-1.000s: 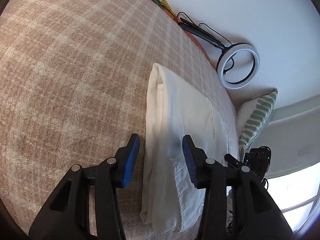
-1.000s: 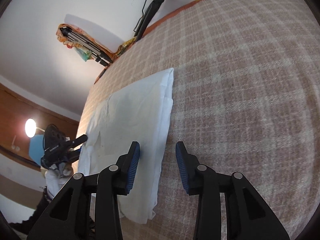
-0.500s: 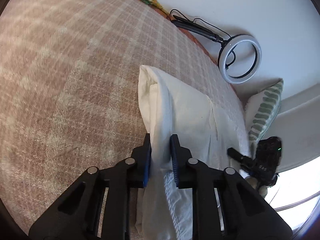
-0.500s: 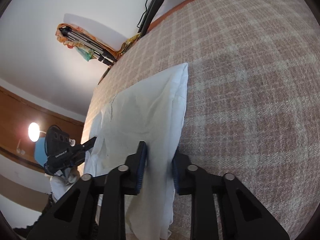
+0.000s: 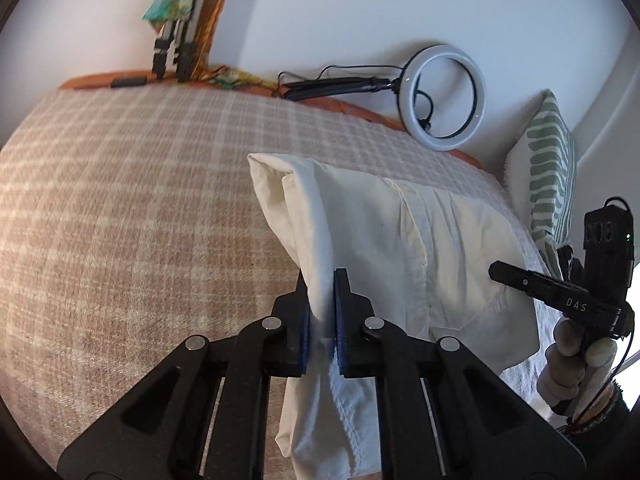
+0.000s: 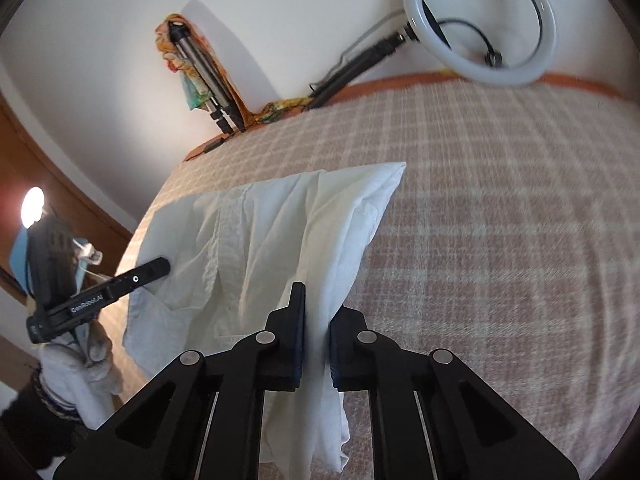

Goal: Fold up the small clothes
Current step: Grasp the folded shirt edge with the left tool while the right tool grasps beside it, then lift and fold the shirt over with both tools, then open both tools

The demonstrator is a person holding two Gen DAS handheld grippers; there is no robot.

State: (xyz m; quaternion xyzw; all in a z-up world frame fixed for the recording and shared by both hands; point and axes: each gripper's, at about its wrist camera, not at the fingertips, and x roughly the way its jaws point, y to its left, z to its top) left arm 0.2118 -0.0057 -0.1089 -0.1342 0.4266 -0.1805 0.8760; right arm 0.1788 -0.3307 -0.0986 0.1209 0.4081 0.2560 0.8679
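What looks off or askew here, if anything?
Nothing damaged or spilled. The white garment is lifted and bunched on the plaid blanket, clamped by both the left gripper and right gripper. A ring light lies at the bed's far edge.

Open plaid bed point(image 5: 120, 208) fills left half of left-wrist frame & right half of right-wrist frame point(image 6: 500, 240): wide free lane, nothing lying there. Obstacles sit along far edge by wall: ring light point(image 5: 444, 96) upper right, its stand lying flat, tripod point(image 5: 172, 52) w/ cloth upper left. Striped pillow point(image 5: 548, 176) blocks right edge of left-wrist frame. Shirt point(image 5: 380, 248) drapes frame center, pinched in both claws point(image 5: 320, 320) point(image 6: 316, 336); other claw point(image 5: 552, 292) crowds lower right.
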